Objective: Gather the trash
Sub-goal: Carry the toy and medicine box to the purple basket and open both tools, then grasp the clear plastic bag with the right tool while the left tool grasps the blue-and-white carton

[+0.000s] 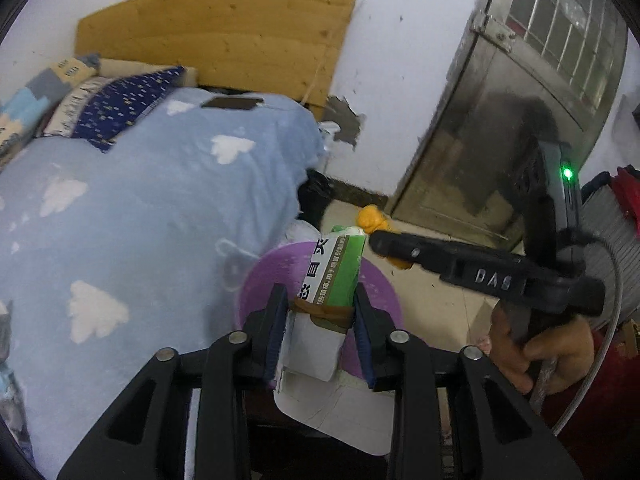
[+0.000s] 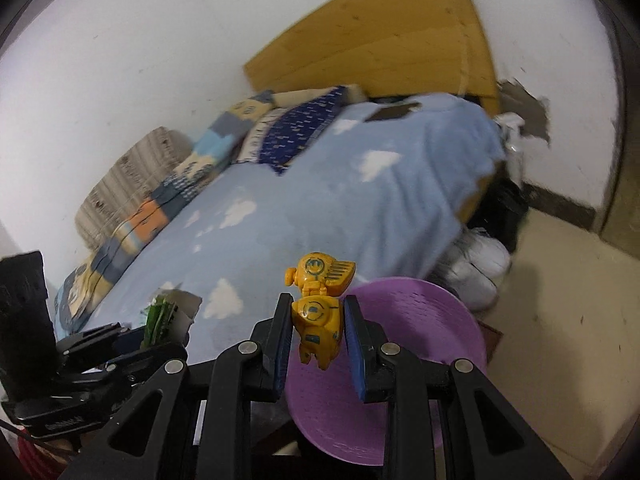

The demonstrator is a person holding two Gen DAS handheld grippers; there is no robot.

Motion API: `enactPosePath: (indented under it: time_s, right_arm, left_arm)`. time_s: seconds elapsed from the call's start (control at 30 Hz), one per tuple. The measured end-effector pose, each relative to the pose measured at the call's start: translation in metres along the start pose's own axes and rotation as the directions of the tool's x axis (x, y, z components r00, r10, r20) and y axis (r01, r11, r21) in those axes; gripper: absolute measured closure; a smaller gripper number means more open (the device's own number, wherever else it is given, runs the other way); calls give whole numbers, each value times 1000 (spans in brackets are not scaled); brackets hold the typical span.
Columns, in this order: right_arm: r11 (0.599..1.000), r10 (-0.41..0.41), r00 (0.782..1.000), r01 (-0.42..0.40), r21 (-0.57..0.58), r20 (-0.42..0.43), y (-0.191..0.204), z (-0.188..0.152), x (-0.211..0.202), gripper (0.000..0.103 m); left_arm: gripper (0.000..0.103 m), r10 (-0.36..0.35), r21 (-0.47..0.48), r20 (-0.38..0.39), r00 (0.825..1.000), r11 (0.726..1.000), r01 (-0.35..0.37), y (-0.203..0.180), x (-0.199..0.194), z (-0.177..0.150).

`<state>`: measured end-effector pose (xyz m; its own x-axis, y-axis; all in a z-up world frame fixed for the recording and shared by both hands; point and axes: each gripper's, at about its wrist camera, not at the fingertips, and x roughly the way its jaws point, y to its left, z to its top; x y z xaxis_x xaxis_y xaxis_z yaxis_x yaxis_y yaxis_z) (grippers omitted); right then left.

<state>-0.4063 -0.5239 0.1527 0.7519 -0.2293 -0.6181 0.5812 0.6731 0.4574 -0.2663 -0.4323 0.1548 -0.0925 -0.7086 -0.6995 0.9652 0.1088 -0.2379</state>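
Two tools, carton (image 1: pixel 334 276) between left tool (image 1: pixel 320 320) pads

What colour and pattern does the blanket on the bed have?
The blanket is light blue with white cloud shapes, seen best in the right wrist view.

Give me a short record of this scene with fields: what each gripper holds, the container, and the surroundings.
left gripper: green and white carton between its pads, above the bin
right gripper: shut on yellow toy figure
container: purple bin on the floor beside the bed
surroundings: blue cloud blanket, wooden headboard, metal door
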Motion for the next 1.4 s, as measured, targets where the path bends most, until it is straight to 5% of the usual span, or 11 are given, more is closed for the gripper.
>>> enactPosePath:
  time_s: [0.1, 0.37, 0.6, 0.9, 0.97, 1.0, 1.07, 1.2, 1.3, 1.4]
  right_arm:
    - [999, -14, 1000, 15, 33, -25, -17, -2, 7, 75]
    - [999, -22, 1000, 23, 42, -16, -21, 0, 6, 75]
    - [992, 91, 994, -96, -87, -66, 45, -4, 27, 74]
    - [896, 228, 957, -279, -345, -179, 190, -24, 61, 68]
    - [859, 251, 944, -320, -401, -215, 220, -33, 68, 62]
    - [841, 258, 936, -339, -422, -238, 235, -38, 73, 62]
    - [808, 268, 920, -377, -453, -287, 261, -49, 83, 62]
    - [741, 249, 890, -429, -517, -382, 311, -73, 114, 62]
    - [696, 208, 860, -465, -547, -466, 344, -93, 148, 62]
    - [655, 142, 851, -464, -597, -505, 374, -112, 189, 62]
  left_arm:
    - [44, 4, -16, 4, 1000, 1000, -4, -3, 8, 6]
    - [44, 72, -57, 43, 996, 996, -69, 15, -25, -12]
    - [44, 248, -181, 76, 966, 956, -232, 68, -88, -70]
    - [42, 485, -327, 67, 872, 836, -440, 134, -188, -151]
    - [41, 545, -363, 66, 836, 794, -488, 150, -211, -170]
    - [39, 593, -380, 57, 803, 757, -532, 161, -222, -181]
    - [38, 630, -428, 47, 775, 713, -555, 180, -239, -198]
    - [38, 655, -542, 9, 755, 638, -548, 222, -262, -227]
    - [38, 653, -638, 1, 758, 584, -502, 248, -278, -241]
    - [37, 668, -687, -4, 744, 540, -487, 258, -287, -249]
